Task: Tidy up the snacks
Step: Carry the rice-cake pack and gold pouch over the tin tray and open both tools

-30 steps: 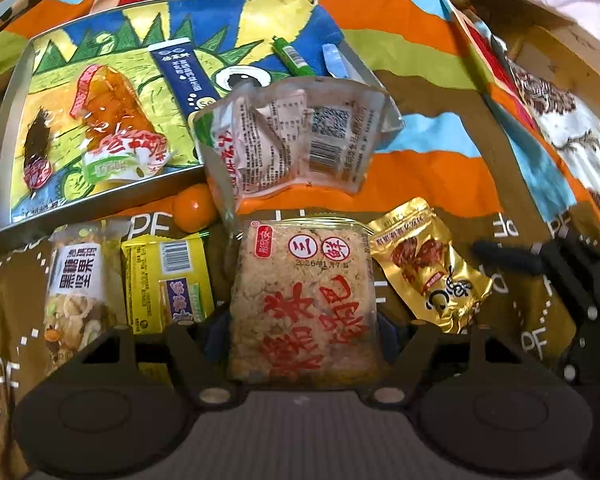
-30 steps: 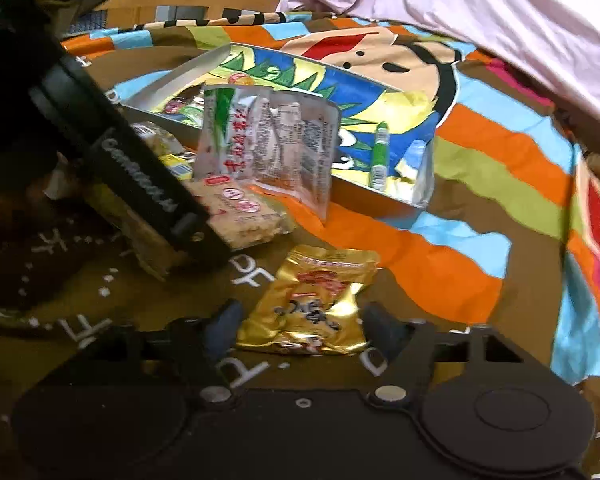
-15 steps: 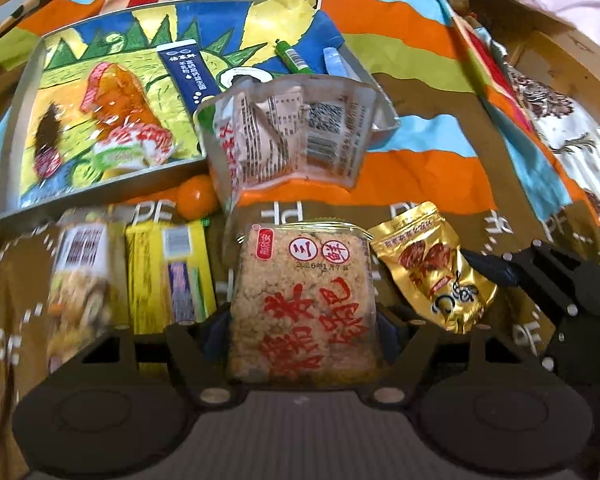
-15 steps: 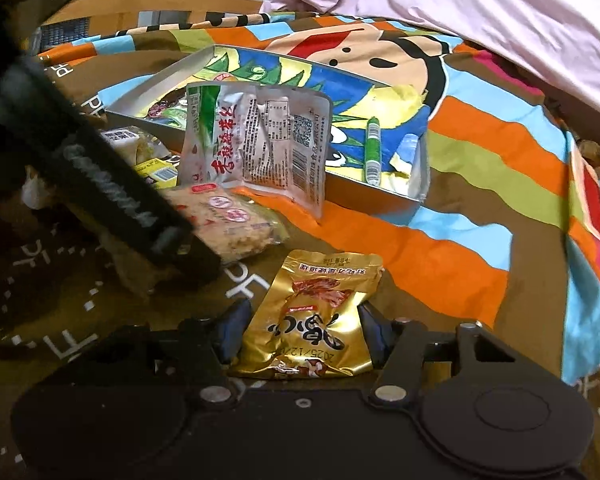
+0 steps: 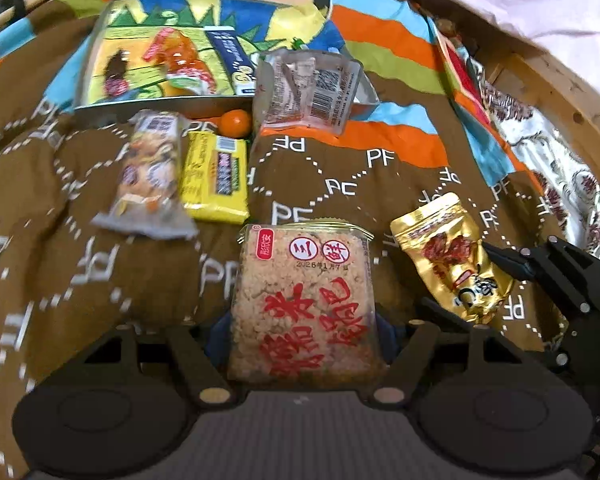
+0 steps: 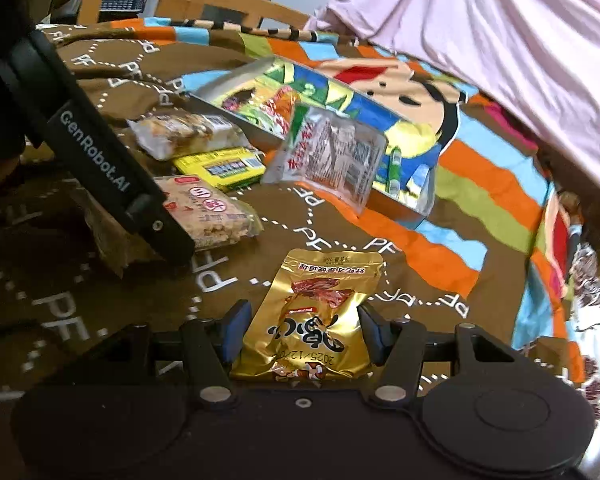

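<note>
Left gripper [image 5: 304, 332] clamps rice cake [image 5: 306, 304]: stiff, crumbly. Right gripper [image 6: 302, 330] pinches gold pouch [image 6: 316, 320]: light, slippery; hold near edge.

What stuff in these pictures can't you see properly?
- Nut bar, left wrist view: motion blur smears its label.
- Rice cracker pack, right wrist view: the left claw's black arm covers its near end.
- Tray snacks, left wrist view: blurred, unreadable.
- Gold packet, right wrist view: bottom edge hidden behind the right claw.
</note>
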The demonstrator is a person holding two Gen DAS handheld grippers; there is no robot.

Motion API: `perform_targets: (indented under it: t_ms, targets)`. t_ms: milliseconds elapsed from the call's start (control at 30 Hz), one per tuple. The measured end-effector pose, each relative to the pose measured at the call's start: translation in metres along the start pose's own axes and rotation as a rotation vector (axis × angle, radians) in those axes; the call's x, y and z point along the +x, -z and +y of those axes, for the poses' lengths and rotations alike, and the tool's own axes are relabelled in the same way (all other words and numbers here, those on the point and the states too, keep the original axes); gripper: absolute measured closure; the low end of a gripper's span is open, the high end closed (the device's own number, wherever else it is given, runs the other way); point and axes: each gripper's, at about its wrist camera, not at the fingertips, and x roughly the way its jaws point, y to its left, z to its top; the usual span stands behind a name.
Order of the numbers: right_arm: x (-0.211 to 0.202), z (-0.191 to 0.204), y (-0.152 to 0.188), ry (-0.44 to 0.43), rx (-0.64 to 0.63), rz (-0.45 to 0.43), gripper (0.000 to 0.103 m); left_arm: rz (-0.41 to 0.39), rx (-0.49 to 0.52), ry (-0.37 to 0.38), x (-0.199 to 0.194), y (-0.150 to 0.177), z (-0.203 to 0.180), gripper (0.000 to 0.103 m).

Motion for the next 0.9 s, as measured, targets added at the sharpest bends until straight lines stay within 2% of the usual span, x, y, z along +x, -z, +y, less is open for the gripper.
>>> perform_targets:
  t_ms: [167,433,567,900]
  targets:
    - [-0.019,0.004,-0.002,0.014,0.021,-0.060,0.044,-0.056,-0.080,0.034,-0.018,0.016,0.015,0.030]
    - [-0.035,0.015,-0.011,0.050,-0.038,-0.236,0.044,-0.234,-0.128,0.023,-0.052,0.017,0.027,0.030]
    - [-0.039,0.009,-0.020,0.072,-0.033,-0.305,0.044,-0.308,-0.119,0.007,-0.065,0.009,0.027,0.030]
    - [-0.017,-0.016,-0.054,0.075,0.019,-0.377,0.044,-0.382,-0.116,-0.006,-0.064,-0.033,0.028,0.029]
